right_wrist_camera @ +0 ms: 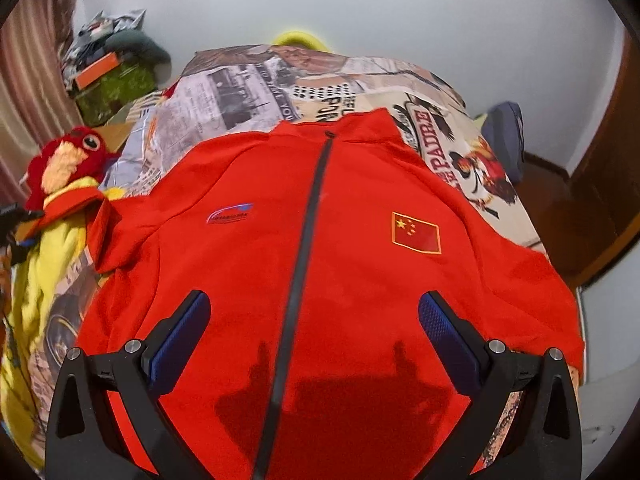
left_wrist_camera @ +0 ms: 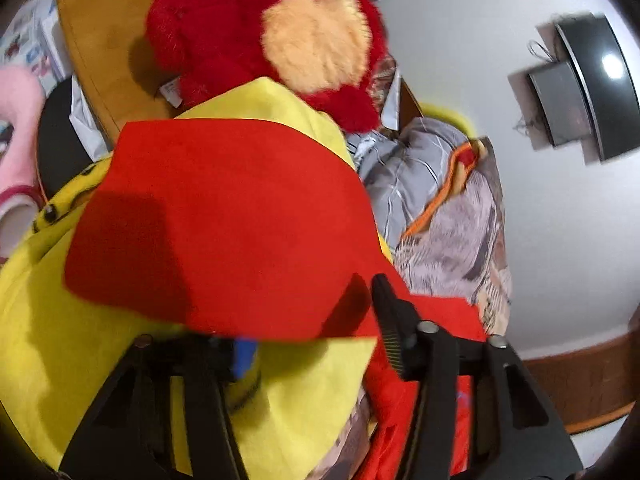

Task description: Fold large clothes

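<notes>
A red zip-up jacket (right_wrist_camera: 320, 240) lies front up on the bed, with a dark zipper down the middle, a flag patch on one chest and a logo on the other. My right gripper (right_wrist_camera: 314, 320) hovers open and empty above its lower front, fingers either side of the zipper. In the left wrist view a red sleeve end (left_wrist_camera: 224, 224) lies across my left gripper (left_wrist_camera: 308, 320). The right finger (left_wrist_camera: 390, 320) shows beside the cloth; the left finger is hidden under it. Whether the jaws pinch the sleeve is unclear.
The bed wears a printed newspaper-style cover (right_wrist_camera: 256, 92). A yellow blanket (left_wrist_camera: 60, 340) and a red plush toy (left_wrist_camera: 248, 28) lie at the bed's left side. A grey pillow (left_wrist_camera: 404, 168) lies beyond. A wooden door (right_wrist_camera: 600, 184) stands at right.
</notes>
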Available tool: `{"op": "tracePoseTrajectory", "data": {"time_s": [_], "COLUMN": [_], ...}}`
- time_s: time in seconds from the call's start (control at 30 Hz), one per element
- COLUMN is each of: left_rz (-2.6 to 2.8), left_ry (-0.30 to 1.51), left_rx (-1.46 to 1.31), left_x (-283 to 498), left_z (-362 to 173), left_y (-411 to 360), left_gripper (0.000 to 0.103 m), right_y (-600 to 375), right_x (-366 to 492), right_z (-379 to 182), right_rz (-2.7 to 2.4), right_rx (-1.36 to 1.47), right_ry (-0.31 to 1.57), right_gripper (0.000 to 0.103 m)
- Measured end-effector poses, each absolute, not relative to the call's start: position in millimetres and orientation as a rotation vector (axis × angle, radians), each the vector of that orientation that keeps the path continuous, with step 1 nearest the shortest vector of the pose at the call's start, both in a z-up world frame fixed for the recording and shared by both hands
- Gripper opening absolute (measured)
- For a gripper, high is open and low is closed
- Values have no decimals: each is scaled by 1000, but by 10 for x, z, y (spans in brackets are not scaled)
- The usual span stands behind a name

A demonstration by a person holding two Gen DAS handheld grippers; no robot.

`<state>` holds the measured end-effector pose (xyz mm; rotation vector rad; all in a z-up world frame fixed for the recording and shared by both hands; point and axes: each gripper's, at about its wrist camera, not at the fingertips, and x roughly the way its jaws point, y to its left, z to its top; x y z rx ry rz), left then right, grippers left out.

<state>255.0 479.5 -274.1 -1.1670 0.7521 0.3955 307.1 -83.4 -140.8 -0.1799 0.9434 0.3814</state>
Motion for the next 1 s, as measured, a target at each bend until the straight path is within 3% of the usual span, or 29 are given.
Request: {"op": "tracePoseTrajectory", "data": {"time_s": [0.03, 0.1, 0.17, 0.33, 0.57, 0.83, 1.0], "left_rz": [411, 439, 443, 475, 470, 273, 89], "left_ry": [751, 760, 773, 788, 656, 507, 515], "left_rx": [-1182, -1169, -1081, -748, -328, -90, -37], "left_x": [2561, 2598, 2672, 2807, 3007, 3566, 3913], "left_z": [-2769, -2775, -2666, -2115, -1100, -279, -215], "left_y": [4832, 4864, 4792, 4427, 3648, 2331, 1397], "left_gripper": [37, 13, 3, 2, 2, 2, 2], "right_y": [-805, -758, -744, -770, -943, -1315, -1627], "right_x": [3067, 3052, 3032, 2980, 2975, 3064, 3124], "right_z": [-1417, -1455, -1482, -1475, -1395, -1331, -1311], "right_rz": [377, 365, 357, 349, 360, 372, 383], "right_rx": [-194, -232, -263, -300, -250, -162, -98], "right_ry": [942, 939, 938, 929, 908, 884, 879], "right_gripper": [103, 103, 103, 103, 103, 103, 103]}}
